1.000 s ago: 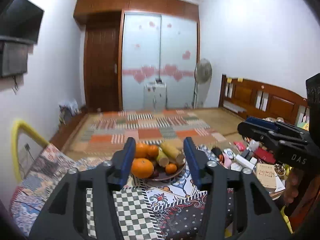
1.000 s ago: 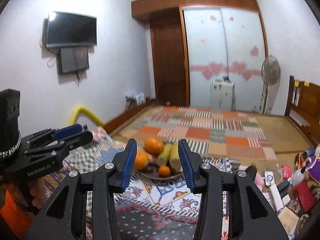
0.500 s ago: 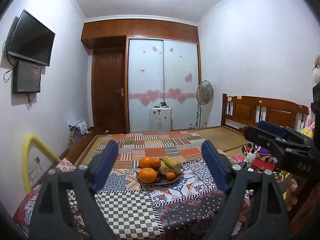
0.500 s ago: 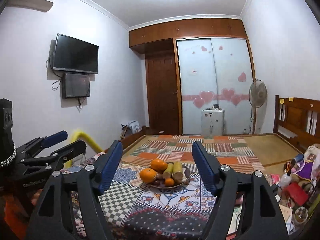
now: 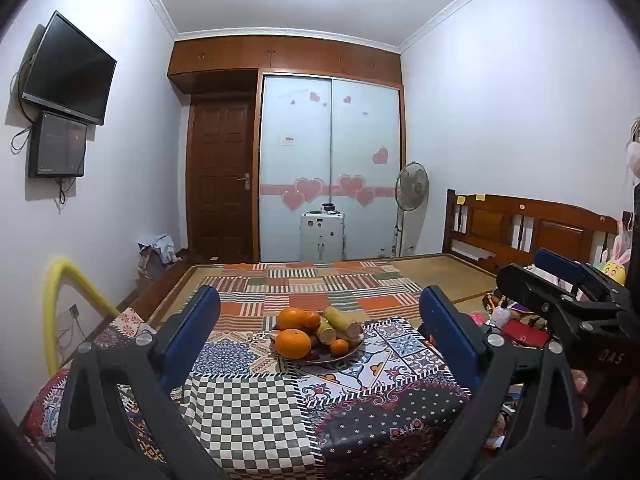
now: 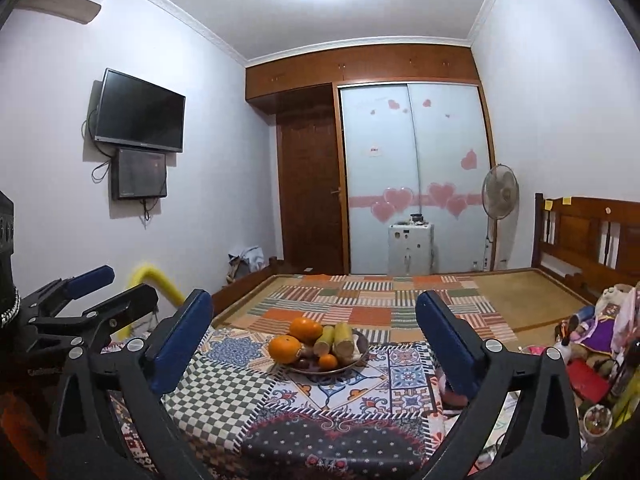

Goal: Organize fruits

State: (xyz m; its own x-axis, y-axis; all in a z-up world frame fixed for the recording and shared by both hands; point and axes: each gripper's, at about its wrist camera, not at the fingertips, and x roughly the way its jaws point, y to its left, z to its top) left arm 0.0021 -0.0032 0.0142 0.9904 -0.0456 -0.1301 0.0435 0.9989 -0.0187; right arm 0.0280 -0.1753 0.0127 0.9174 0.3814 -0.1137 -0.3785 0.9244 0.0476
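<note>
Left claw: my left claw (image 5: 318, 320) is spread wide and holds nothing; it sits above the near part of the bench, short of the fruit.
Right claw: my right claw (image 6: 314, 316) is just as wide and empty, level with the left one and also short of the fruit.
Plate: a shallow plate (image 5: 352, 350) sits on the far middle of the patchwork-covered bench (image 5: 248, 408), framed between the blue pads of each claw.
Fruit: a large orange (image 5: 294, 344) lies at the plate's near left, another orange (image 5: 292, 318) behind it, and a small orange (image 5: 339, 346) at the near right.
Other produce: two yellowish, cut-ended pieces (image 5: 340, 322) lie across the middle of the plate; I cannot tell what they are.
Surroundings: a striped quilt covers the bed (image 5: 320, 284) beyond the bench; small clutter (image 6: 588, 336) lies to the right.
</note>
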